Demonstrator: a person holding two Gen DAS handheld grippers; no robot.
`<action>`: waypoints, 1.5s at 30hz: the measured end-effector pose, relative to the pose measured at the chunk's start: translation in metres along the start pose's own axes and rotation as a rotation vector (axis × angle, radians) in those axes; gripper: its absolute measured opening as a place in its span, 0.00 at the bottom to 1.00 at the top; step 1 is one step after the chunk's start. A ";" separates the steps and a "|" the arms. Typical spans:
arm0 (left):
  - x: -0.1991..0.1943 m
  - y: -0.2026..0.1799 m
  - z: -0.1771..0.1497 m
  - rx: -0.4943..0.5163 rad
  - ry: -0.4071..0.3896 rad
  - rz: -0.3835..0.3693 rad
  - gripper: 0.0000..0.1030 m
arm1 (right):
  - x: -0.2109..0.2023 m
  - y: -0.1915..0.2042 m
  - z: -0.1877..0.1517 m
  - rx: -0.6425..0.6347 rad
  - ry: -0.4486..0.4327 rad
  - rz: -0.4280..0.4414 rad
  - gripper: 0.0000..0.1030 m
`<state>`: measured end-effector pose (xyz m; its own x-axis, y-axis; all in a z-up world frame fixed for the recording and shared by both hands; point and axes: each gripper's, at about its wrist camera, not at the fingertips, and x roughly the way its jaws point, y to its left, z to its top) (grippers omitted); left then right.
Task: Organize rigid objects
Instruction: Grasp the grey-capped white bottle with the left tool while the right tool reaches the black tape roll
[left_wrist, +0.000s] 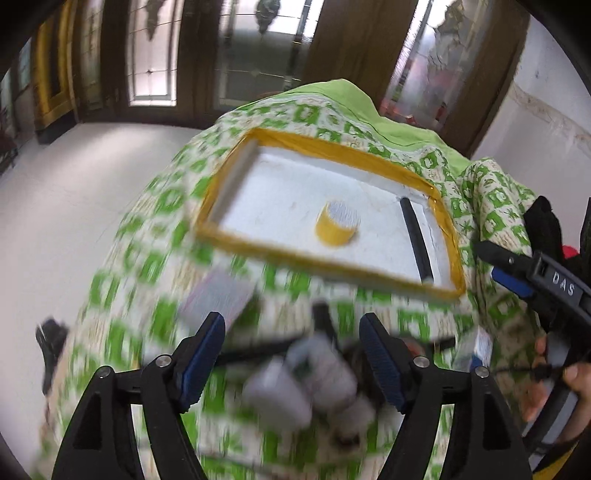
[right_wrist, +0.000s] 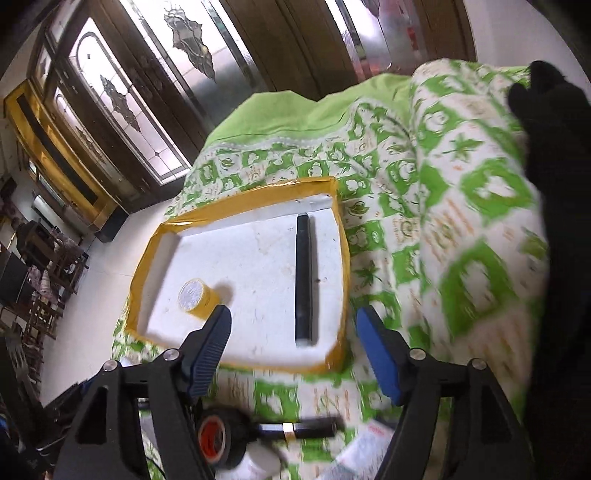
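Observation:
A white foam tray with a yellow taped rim (left_wrist: 236, 247) (right_wrist: 147, 266) lies on a green-and-white patterned cloth. Inside it stand a small yellow cylinder (left_wrist: 337, 225) (right_wrist: 195, 297) and a long black stick (left_wrist: 415, 238) (right_wrist: 303, 280). My left gripper (left_wrist: 291, 354) is open and empty above a blurred pile of loose objects (left_wrist: 314, 376) in front of the tray. My right gripper (right_wrist: 293, 354) is open and empty over the tray's near edge. A black tape roll (right_wrist: 221, 439) and a black pen (right_wrist: 303, 430) lie below it. The right gripper also shows in the left wrist view (left_wrist: 517, 277).
A flat white packet (left_wrist: 218, 299) lies left of the pile. A white box (left_wrist: 482, 347) sits at the right. A black object (right_wrist: 554, 155) rests on the bunched cloth at the far right. White floor and glass doors lie beyond the covered surface.

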<state>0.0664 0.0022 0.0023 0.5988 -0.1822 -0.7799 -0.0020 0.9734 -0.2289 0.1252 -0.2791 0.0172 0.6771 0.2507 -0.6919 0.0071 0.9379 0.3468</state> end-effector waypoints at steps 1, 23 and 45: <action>-0.003 0.004 -0.010 -0.020 0.006 -0.004 0.78 | -0.003 0.001 -0.003 -0.008 -0.002 0.001 0.69; -0.022 -0.025 -0.049 0.094 0.017 -0.050 0.76 | -0.021 0.021 -0.065 -0.093 0.087 0.029 0.69; 0.024 -0.030 -0.036 0.054 0.156 0.004 0.36 | -0.006 0.020 -0.068 -0.091 0.169 0.027 0.43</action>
<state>0.0524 -0.0369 -0.0307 0.4675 -0.1936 -0.8626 0.0416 0.9795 -0.1973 0.0712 -0.2452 -0.0152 0.5427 0.3061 -0.7822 -0.0817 0.9461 0.3135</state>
